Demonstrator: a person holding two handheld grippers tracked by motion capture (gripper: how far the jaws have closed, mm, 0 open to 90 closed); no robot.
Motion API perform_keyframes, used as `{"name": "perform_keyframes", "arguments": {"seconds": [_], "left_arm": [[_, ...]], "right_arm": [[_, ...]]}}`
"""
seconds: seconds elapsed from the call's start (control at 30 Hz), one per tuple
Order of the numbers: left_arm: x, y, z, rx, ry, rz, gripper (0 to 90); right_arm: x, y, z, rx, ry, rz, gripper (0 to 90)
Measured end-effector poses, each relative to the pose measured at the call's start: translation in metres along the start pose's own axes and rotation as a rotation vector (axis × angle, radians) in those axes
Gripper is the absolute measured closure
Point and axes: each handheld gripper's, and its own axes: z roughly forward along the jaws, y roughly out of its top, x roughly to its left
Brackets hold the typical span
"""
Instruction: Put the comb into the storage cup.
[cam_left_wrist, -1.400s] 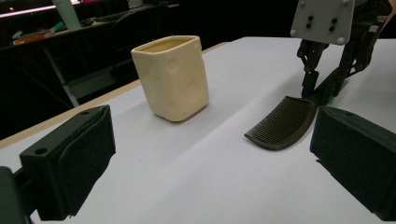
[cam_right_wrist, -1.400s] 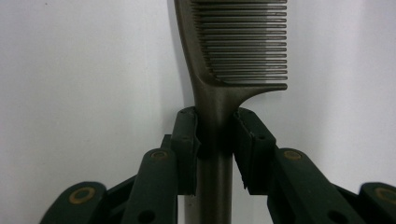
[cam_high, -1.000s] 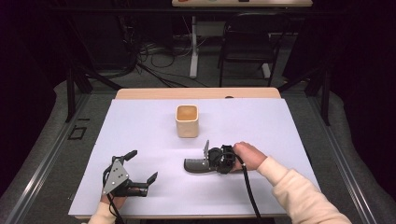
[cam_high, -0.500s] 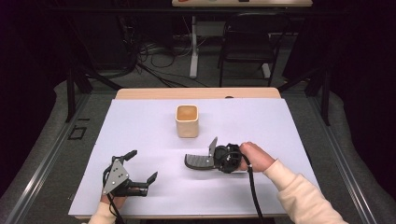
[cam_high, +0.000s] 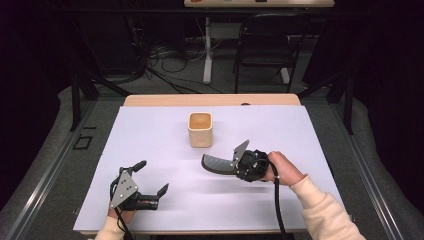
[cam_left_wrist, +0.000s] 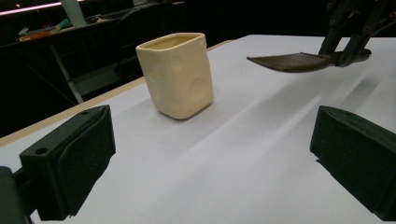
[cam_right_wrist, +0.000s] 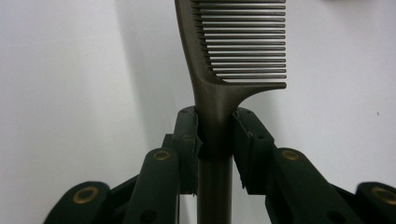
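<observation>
A: What has the right gripper (cam_high: 231, 165) got hold of?

B: Its jaws are clamped on the handle of a dark comb (cam_right_wrist: 233, 51). The toothed end sticks out ahead of the jaws, clear of the white table sheet (cam_high: 150, 135), with a shadow below it.

A: And the left gripper (cam_high: 150, 177)?

B: It rests low at the near edge of the sheet, jaws spread wide with nothing between them. The comb hangs ahead of it, off to its right.

A: Anything else nearby?

B: A cream cup (cam_high: 200, 129) stands upright just beyond the comb's tip, apart from it and well ahead of the left gripper.
</observation>
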Motion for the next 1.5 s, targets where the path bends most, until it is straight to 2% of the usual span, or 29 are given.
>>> {"name": "perform_keyframes", "arguments": {"seconds": [0.13, 0.33, 0.4, 0.47, 0.57, 0.6, 0.73, 0.87, 1.5], "left_arm": [[0.0, 0.0, 0.0, -0.003, 0.009, -0.001, 0.0], [0.0, 0.0, -0.001, -0.005, 0.01, -0.004, 0.0], [0.0, 0.0, -0.001, -0.005, 0.011, -0.004, 0.0], [0.0, 0.0, -0.001, -0.006, 0.012, -0.003, 0.0], [0.0, 0.0, 0.0, -0.004, 0.011, -0.005, 0.0], [0.0, 0.0, 0.0, -0.003, 0.011, -0.005, 0.0], [0.0, 0.0, 0.0, -0.006, 0.01, -0.007, 0.0], [0.0, 0.0, -0.001, -0.007, 0.013, -0.005, 0.0], [0.0, 0.0, -0.001, -0.008, 0.013, -0.004, 0.0]], "right_arm": [[-0.002, -0.007, -0.007, -0.045, -0.01, 0.042, 72.1], [-0.002, -0.012, -0.013, -0.079, -0.019, 0.083, 72.0], [-0.002, -0.016, -0.015, -0.109, -0.023, 0.106, 72.0], [-0.003, -0.017, -0.016, -0.119, -0.024, 0.108, 72.1], [-0.004, -0.022, -0.021, -0.152, -0.029, 0.138, 72.0], [-0.006, -0.023, -0.021, -0.16, -0.031, 0.13, 72.1], [-0.006, -0.026, -0.023, -0.177, -0.045, 0.158, 72.0], [-0.007, -0.027, -0.022, -0.197, -0.049, 0.154, 72.1], [-0.017, -0.032, -0.033, -0.294, -0.135, 0.293, 72.1]]}}
